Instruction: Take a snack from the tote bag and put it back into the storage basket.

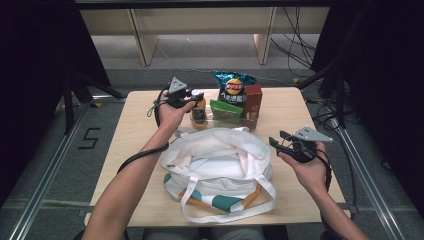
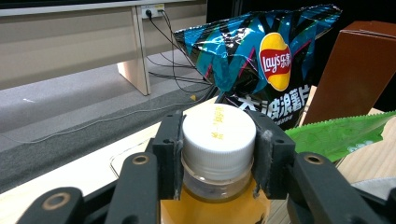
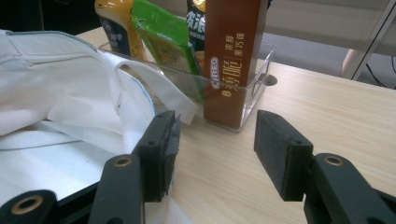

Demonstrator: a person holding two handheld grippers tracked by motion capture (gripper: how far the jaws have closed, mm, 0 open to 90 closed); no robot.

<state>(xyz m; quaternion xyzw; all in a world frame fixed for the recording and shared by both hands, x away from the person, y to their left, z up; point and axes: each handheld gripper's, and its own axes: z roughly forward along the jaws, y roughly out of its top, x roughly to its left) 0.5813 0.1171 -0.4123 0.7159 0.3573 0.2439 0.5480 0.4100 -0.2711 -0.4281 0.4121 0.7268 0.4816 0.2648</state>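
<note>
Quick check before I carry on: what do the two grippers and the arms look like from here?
Both grippers, left gripper and right gripper, are black with a grey three-cornered plate on top and a black cable trailing along the forearm. Their jaws are blocky black pads on arms with brass-coloured rivets. The forearms are bare, no sleeves in view.

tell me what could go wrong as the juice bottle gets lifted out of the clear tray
1. The left gripper clamps only the white cap of the orange juice bottle; the heavy body could swing or slip free.
2. The green snack packet and blue crisp bag stand close beside it and could topple.
3. The white fabric tote bag looks slumped, so its mouth may block a drop-in.
</note>
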